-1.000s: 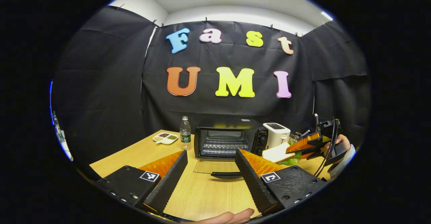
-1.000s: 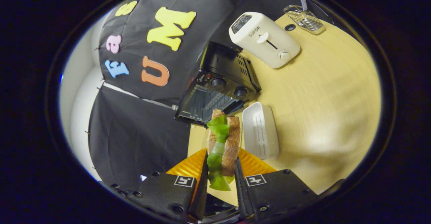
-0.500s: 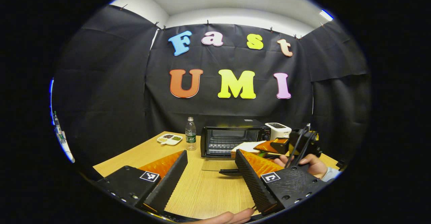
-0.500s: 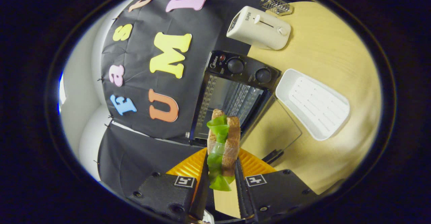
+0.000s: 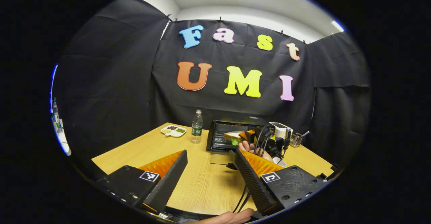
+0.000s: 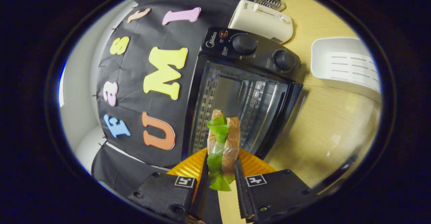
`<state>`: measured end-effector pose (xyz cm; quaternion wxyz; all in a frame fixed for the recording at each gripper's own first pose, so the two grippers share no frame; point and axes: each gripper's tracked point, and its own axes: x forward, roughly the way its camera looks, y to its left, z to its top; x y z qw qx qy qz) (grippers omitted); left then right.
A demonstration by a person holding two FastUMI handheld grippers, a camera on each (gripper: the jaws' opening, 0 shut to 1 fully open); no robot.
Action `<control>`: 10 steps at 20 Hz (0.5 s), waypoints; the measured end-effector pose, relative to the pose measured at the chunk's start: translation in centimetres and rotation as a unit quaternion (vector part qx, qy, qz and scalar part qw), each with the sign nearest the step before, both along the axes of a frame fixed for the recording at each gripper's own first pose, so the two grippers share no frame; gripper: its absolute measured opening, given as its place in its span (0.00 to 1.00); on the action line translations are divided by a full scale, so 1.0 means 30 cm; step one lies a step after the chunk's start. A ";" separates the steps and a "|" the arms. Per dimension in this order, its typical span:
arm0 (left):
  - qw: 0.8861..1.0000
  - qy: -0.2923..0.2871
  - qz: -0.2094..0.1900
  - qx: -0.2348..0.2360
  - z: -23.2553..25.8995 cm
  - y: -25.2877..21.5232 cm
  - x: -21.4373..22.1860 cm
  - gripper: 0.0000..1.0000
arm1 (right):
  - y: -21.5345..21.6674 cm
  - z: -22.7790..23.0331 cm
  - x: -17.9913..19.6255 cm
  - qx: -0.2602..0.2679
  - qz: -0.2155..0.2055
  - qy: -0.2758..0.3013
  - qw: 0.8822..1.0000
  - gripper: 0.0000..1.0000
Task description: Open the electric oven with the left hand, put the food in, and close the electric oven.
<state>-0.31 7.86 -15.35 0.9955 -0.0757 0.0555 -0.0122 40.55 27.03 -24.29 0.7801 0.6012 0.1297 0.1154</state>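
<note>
1. Middle step in hand, by the look of it: oven open, glass door folded down flat over the table, food not yet inside.
2. Right gripper clamped on the sandwich, both fingers pressing on the bread faces; sandwich held on edge in the right gripper view, just at the oven's mouth, above the door and short of the rack.
3. Seen from the left gripper view: same sandwich in front of the oven, with a hand behind it on the right gripper.
4. Left gripper wide open, holding nothing, hanging low over the table well back from the oven.
5. Next move, as a judgement: push the sandwich level into the cavity, set down on the rack, part the fingers, draw back clear of the door; then left gripper under the door's handle to swing shut.
6. Risk: lettuce slipping out on release, or a finger catching the door edge.
7. Materials: oven of black metal with two round knobs; rack of thin wire bars; door clear glass, table showing through.
8. Sandwich of brown-crusted bread with glossy green leaf hanging out, likely soft and squashable.
9. Table of pale wood grain. Beside the oven, a smooth cream toaster and a white ribbed tray.
</note>
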 end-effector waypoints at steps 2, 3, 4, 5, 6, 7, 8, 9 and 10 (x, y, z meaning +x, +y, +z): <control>1.000 0.006 0.006 0.001 -0.021 0.027 -0.004 0.94 | -0.001 -0.010 0.073 -0.022 -0.027 -0.006 0.999 0.41; 1.000 0.009 0.005 -0.002 -0.033 0.030 -0.002 0.94 | -0.015 -0.014 0.107 -0.035 -0.042 -0.009 0.998 0.41; 1.000 0.013 0.004 -0.008 -0.045 0.032 0.000 0.94 | -0.019 -0.021 0.139 -0.051 -0.048 -0.005 0.998 0.41; 1.000 0.016 0.003 -0.012 -0.056 0.035 0.000 0.94 | -0.043 -0.023 0.165 -0.059 -0.064 -0.008 0.996 0.42; 1.000 0.022 0.003 -0.015 -0.073 0.040 0.006 0.94 | -0.053 -0.025 0.197 -0.066 -0.078 -0.010 0.995 0.41; 1.000 0.027 0.004 -0.016 -0.089 0.047 0.012 0.94 | -0.066 -0.027 0.224 -0.073 -0.089 -0.013 0.993 0.42; 0.999 0.032 0.006 -0.016 -0.101 0.051 0.017 0.94 | -0.073 -0.031 0.244 -0.083 -0.100 -0.016 0.991 0.41; 0.999 0.035 0.006 -0.017 -0.112 0.056 0.024 0.94 | -0.076 -0.042 0.261 -0.092 -0.105 -0.016 0.990 0.41; 0.999 0.037 0.007 -0.017 -0.116 0.058 0.030 0.94 | -0.073 -0.054 0.271 -0.100 -0.108 -0.015 0.989 0.41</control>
